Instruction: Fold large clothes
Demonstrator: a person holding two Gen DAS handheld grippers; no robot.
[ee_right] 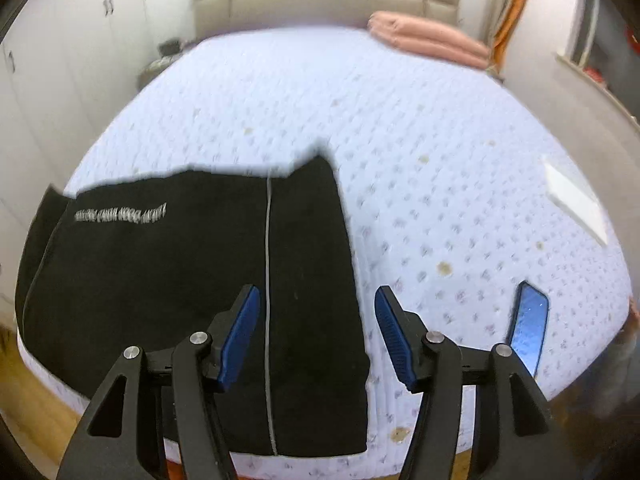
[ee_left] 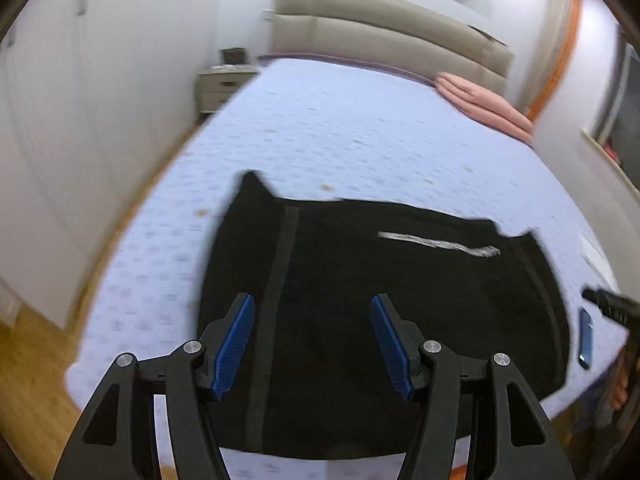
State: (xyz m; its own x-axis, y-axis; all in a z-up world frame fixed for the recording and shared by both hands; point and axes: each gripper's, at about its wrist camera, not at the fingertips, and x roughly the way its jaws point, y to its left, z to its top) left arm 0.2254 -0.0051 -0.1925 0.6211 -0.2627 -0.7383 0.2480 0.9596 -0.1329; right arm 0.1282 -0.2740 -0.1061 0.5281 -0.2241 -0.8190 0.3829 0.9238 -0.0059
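1. We see the black garment (ee_left: 360, 320) lying flat at the bed's (ee_left: 340, 128) six o'clock edge.
2. Our left tongs (ee_left: 312, 344) hang apart above it, empty.
3. Our right tongs (ee_right: 316, 336) gape over its three o'clock edge, gripping nothing.

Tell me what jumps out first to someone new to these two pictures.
The black garment lies flat on the near end of the bed, with white lettering across it. Both grippers, left and right, hang open above it, gripping nothing. A blue phone lies on the bed to the garment's right, and a pink blanket sits folded by the headboard.
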